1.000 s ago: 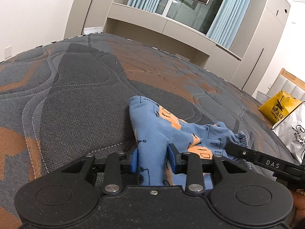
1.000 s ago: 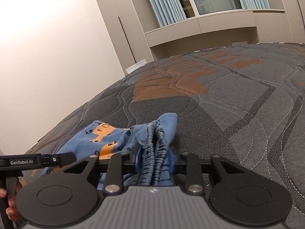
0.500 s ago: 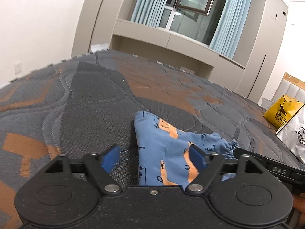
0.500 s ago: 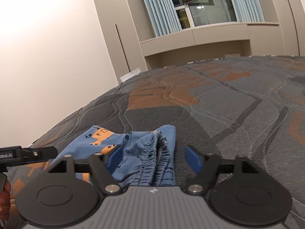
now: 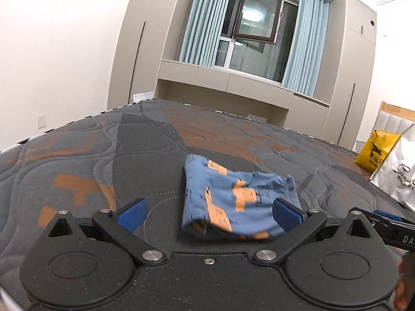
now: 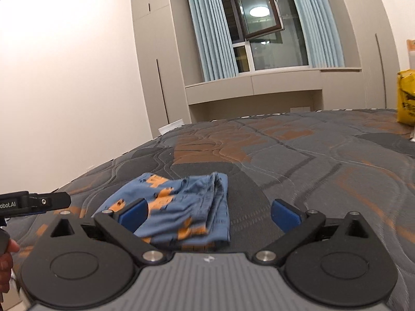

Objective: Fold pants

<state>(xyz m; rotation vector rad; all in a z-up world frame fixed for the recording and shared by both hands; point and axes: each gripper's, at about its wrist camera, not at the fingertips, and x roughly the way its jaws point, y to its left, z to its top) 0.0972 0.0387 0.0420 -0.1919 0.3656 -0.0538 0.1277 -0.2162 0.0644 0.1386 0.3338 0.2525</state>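
Note:
The blue pants (image 5: 233, 199) with orange print lie folded into a small flat bundle on the grey and orange mattress (image 5: 129, 155). They also show in the right wrist view (image 6: 179, 204), with the gathered waistband on their right side. My left gripper (image 5: 208, 213) is open and empty, just in front of the bundle. My right gripper (image 6: 208, 212) is open and empty, just in front of the bundle too. The right gripper's body shows at the right edge of the left wrist view (image 5: 389, 225). The left gripper's body shows at the left edge of the right wrist view (image 6: 33, 202).
A yellow bag (image 5: 376, 150) and a white printed bag (image 5: 396, 173) stand at the mattress's right side. The yellow bag also shows in the right wrist view (image 6: 406, 96). Cabinets and a curtained window (image 5: 254, 28) lie beyond the far edge.
Both grippers opened and let go of the pants, then drew back and up. The pants now lie loose on the mattress.

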